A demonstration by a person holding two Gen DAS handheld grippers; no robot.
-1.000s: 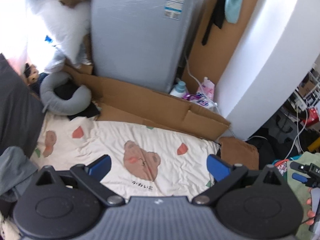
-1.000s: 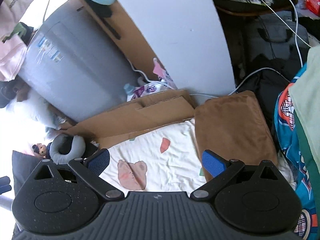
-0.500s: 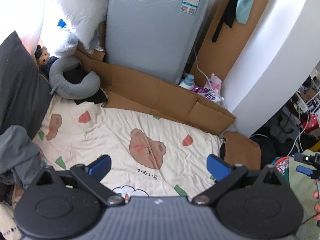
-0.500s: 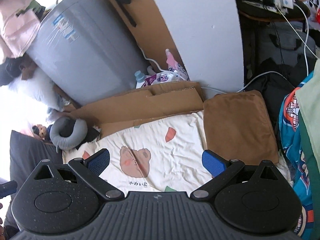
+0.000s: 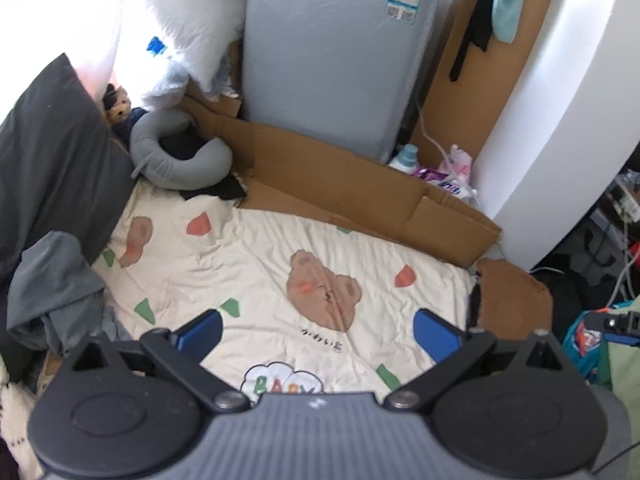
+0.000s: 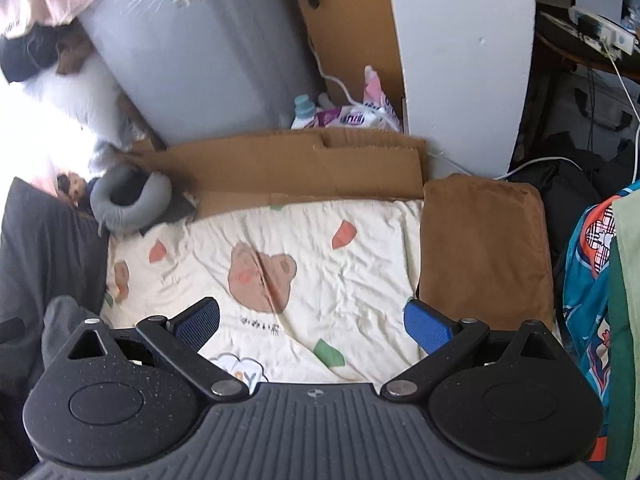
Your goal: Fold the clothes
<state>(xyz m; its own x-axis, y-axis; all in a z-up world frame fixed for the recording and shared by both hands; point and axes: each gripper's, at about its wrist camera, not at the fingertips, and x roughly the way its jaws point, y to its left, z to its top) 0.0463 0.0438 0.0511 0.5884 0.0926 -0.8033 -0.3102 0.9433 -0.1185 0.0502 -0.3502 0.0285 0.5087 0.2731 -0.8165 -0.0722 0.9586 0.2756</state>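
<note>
A cream blanket (image 5: 256,264) printed with bears lies spread flat below both grippers, and the right wrist view shows the cream blanket (image 6: 320,248) too. A crumpled grey garment (image 5: 52,288) lies heaped at its left edge; in the right wrist view the grey garment (image 6: 64,320) shows only in part. My left gripper (image 5: 318,330) hovers open above the blanket with nothing between its blue pads. My right gripper (image 6: 312,322) is also open and empty over the blanket. A brown folded cloth (image 6: 484,248) lies at the blanket's right edge.
Flattened cardboard (image 5: 352,192) borders the blanket's far side, with a grey appliance (image 5: 328,52) and a white pillar (image 5: 552,100) behind. A grey neck pillow (image 5: 180,160) and a dark cushion (image 5: 48,152) sit at the left. Colourful cloth (image 6: 596,264) hangs at the right.
Both grippers have pulled back and tilted down, so more of the blanket and the grey garment have come into view. Both stay open and empty.
</note>
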